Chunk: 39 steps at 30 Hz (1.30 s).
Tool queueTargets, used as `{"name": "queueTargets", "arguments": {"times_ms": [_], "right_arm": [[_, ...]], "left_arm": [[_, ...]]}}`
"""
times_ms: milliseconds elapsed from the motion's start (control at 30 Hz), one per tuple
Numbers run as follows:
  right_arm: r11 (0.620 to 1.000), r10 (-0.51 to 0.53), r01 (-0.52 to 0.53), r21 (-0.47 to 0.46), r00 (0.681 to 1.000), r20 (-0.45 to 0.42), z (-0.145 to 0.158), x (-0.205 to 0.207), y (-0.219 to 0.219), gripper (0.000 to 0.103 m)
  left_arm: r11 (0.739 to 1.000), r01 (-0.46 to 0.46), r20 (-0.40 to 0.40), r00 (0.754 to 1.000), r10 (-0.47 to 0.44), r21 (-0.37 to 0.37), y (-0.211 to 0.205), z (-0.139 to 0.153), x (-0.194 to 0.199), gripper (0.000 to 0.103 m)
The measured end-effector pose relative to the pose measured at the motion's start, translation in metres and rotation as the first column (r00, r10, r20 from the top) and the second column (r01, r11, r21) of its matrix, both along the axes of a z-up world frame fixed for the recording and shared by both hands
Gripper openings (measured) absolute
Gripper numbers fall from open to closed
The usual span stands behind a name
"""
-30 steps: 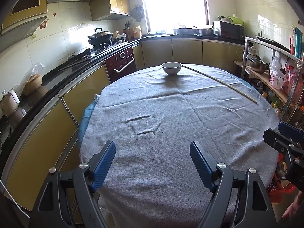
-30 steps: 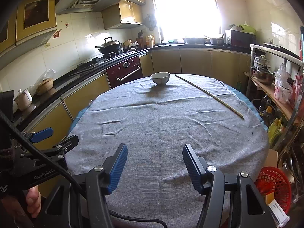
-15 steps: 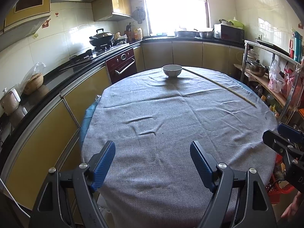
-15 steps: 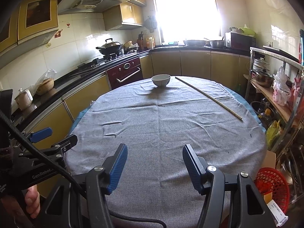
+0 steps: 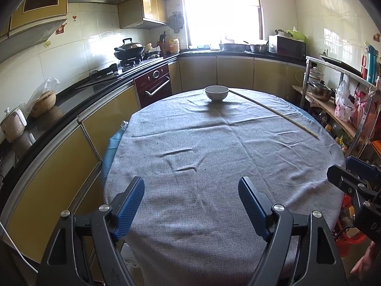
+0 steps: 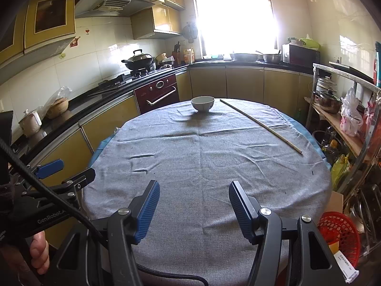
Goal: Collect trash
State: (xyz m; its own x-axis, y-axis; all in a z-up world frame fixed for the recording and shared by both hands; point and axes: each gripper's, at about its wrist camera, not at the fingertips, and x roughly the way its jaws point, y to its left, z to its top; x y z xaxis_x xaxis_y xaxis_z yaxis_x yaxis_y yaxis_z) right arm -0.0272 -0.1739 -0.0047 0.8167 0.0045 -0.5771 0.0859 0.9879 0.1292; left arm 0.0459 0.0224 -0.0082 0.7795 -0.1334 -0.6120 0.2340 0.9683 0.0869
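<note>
Grey-clothed table bears a bowl well beyond both empty, parted grippers.

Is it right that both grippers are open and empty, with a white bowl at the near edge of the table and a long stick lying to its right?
Not quite. The bowl sits at the far edge of the table, not the near one, as the left wrist view shows. The rest holds: the stick lies to its right, and the left gripper and right gripper are open and empty.
</note>
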Motion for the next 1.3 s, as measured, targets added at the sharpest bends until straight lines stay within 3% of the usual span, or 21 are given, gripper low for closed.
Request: {"name": "queueTargets", "arguments": {"times_ms": [1300], "right_arm": [[0.999,0.016,-0.016,-0.030,1.000,-0.005,0.004,0.001,0.015,0.065]], "left_arm": [[1.000,0.000,0.012,1.000,0.001,-0.021,0.012,0.005,-0.004,0.082]]}}
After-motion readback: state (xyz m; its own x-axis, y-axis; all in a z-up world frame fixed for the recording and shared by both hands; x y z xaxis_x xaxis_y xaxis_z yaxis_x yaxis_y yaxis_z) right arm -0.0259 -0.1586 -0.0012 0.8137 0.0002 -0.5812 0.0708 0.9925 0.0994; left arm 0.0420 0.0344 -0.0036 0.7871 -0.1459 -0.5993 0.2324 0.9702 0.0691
